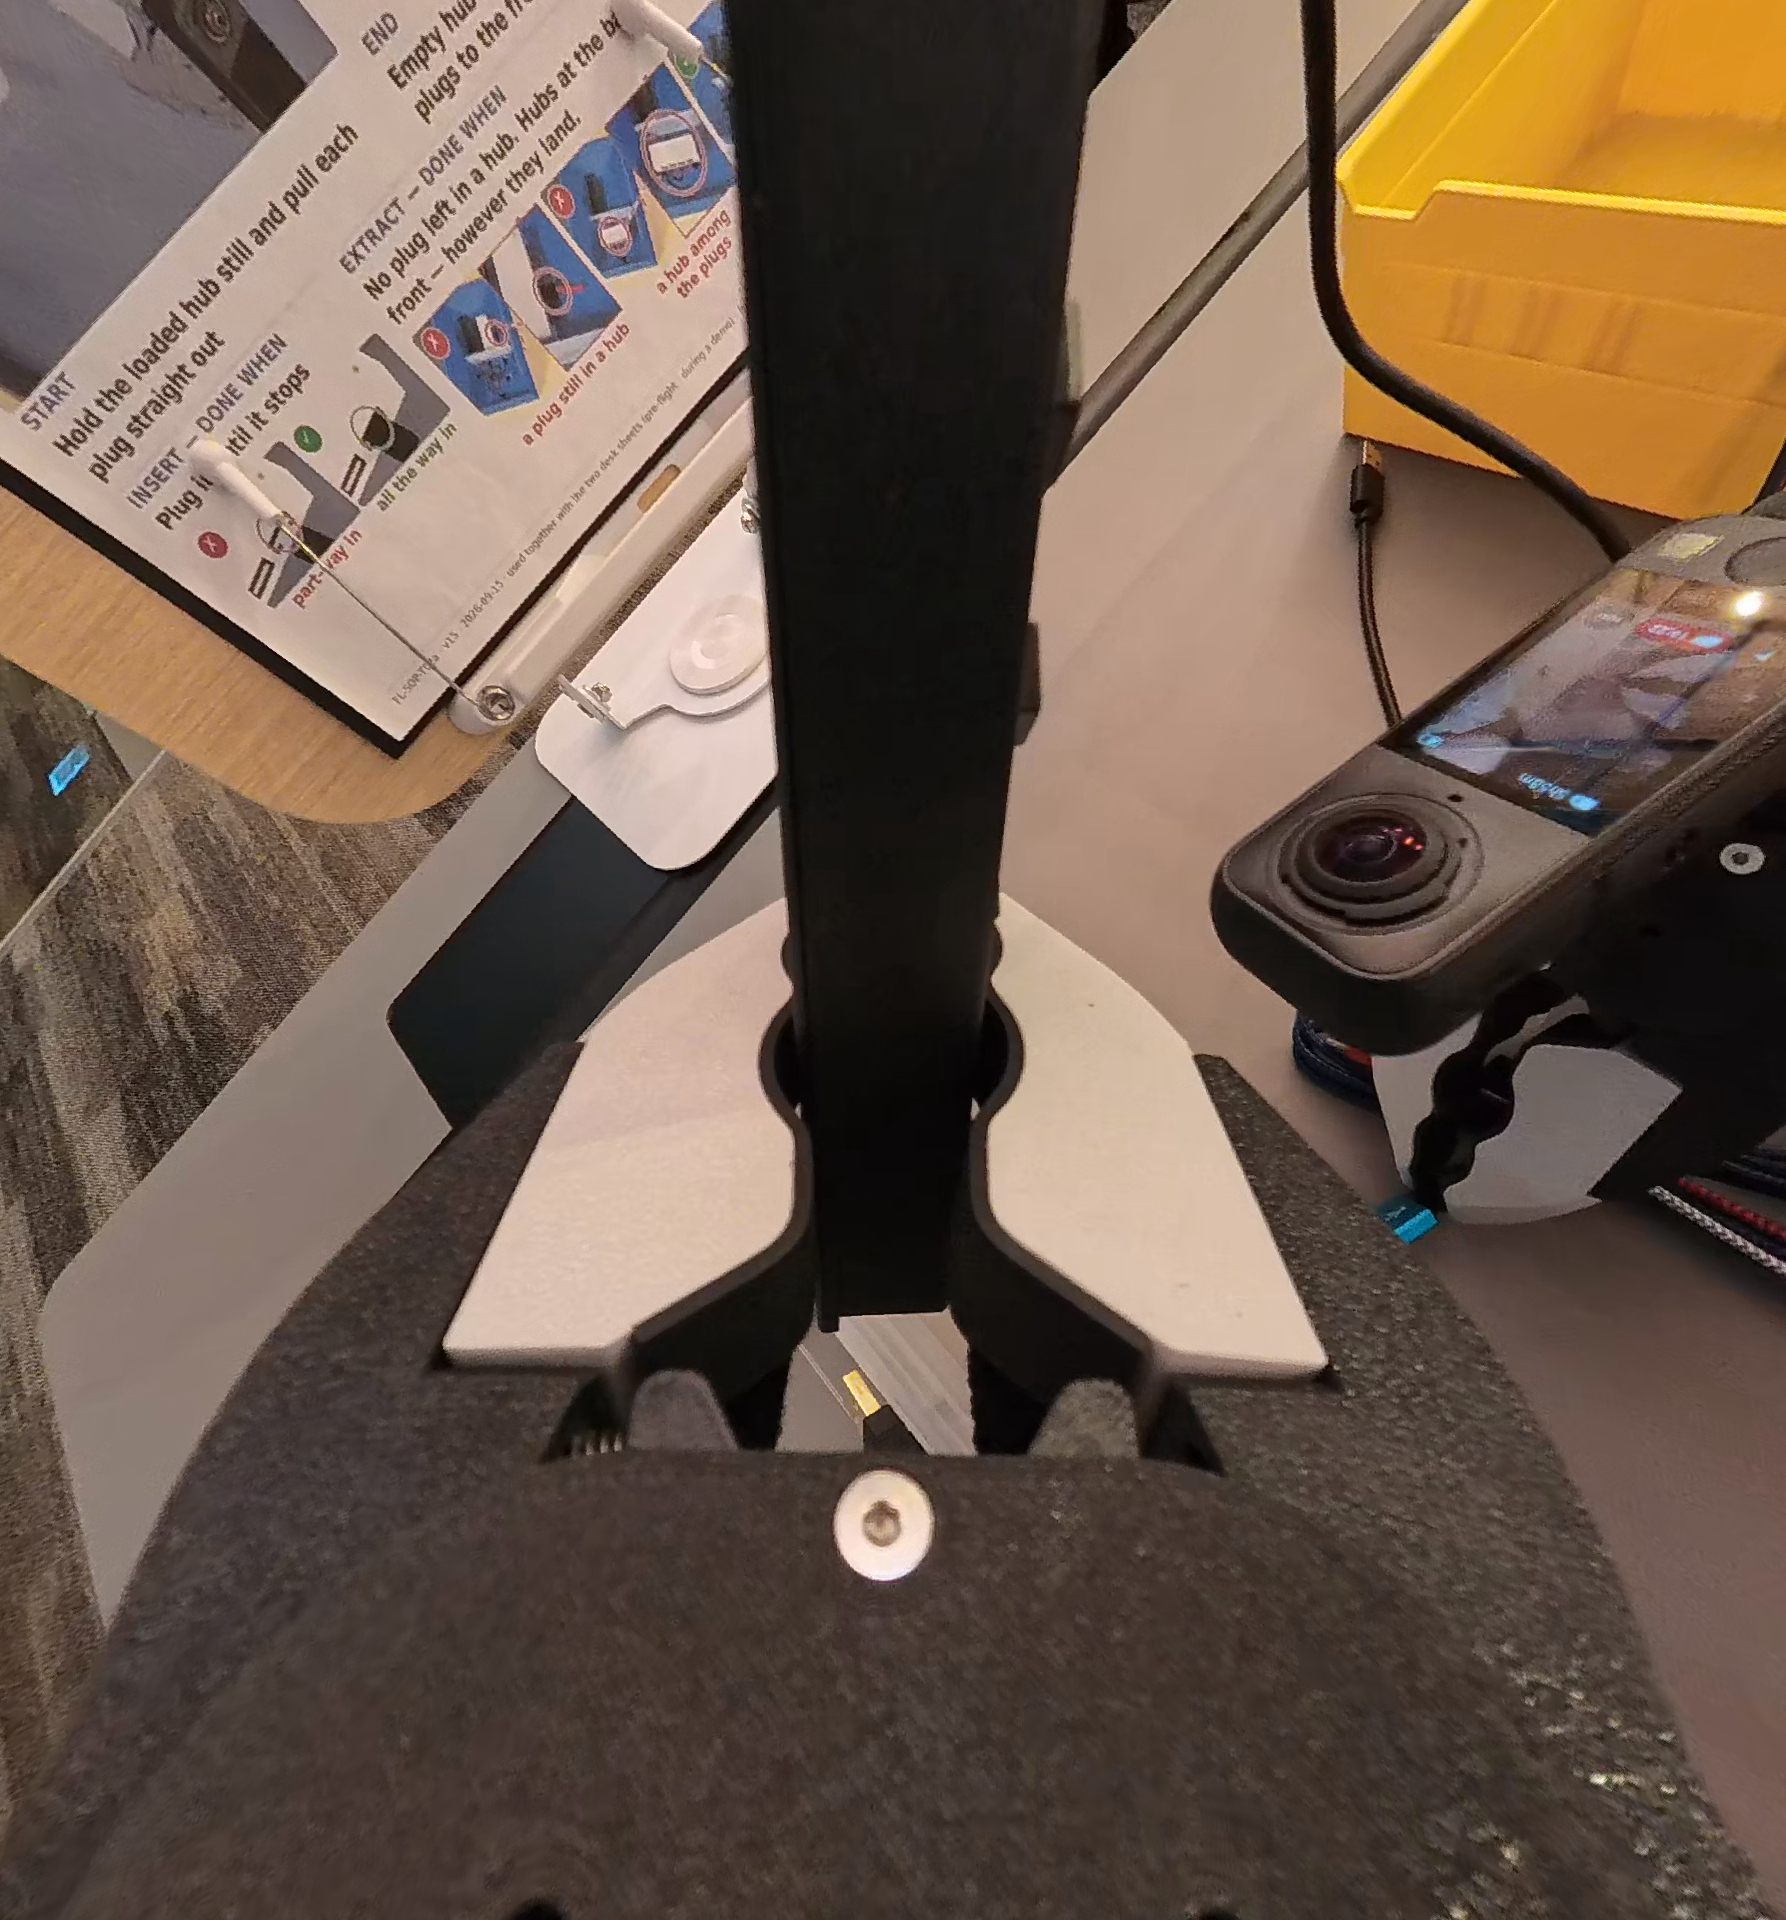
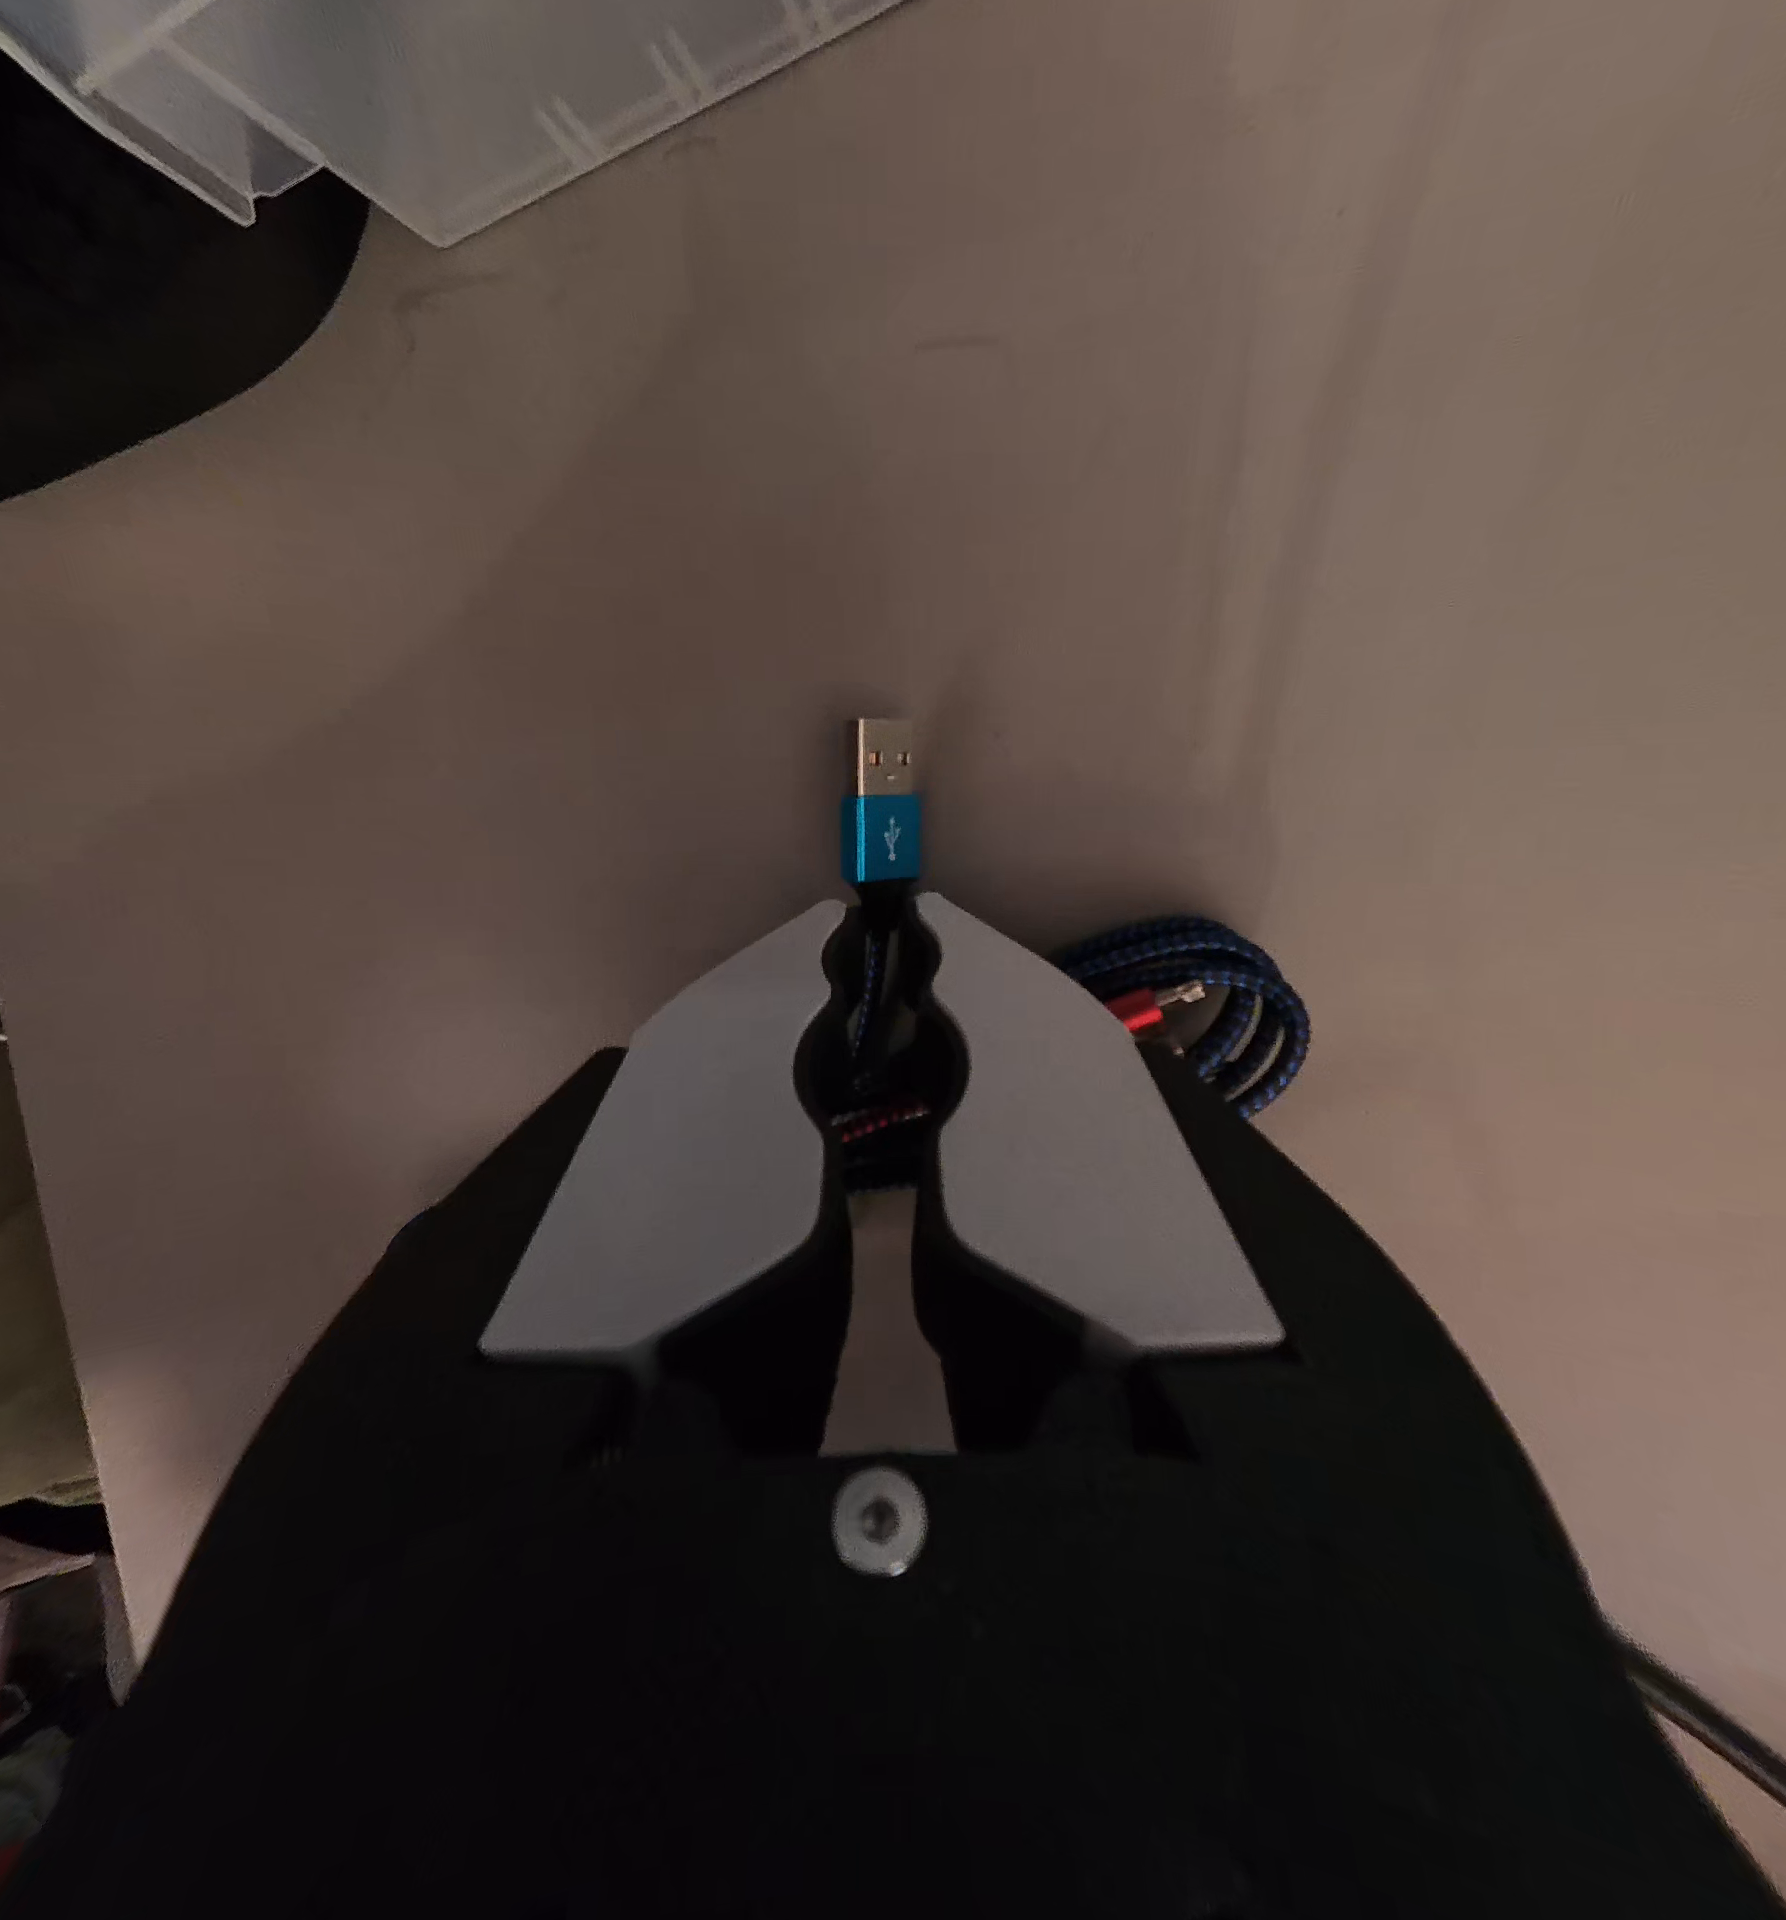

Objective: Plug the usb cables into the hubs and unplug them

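The left gripper (image 1: 889,1060) is clamping a long black USB hub (image 1: 889,520) by its near end, the body running straight out between the fingers, probably so that its ports are facing away from the hand and it is staying rigid against a push.

The right gripper (image 2: 881,935) is pinching a blue braided USB cable (image 2: 1232,997) just behind its blue-shelled plug (image 2: 881,800). The metal tip is jutting forward, free for insertion, while the coiled slack is lying on the grey worktop (image 2: 1388,520) beside the fingers.

Hub and plug are well apart, so insertion is not yet begun. An instruction sheet (image 1: 297,312) is lying at the worktop's far side.
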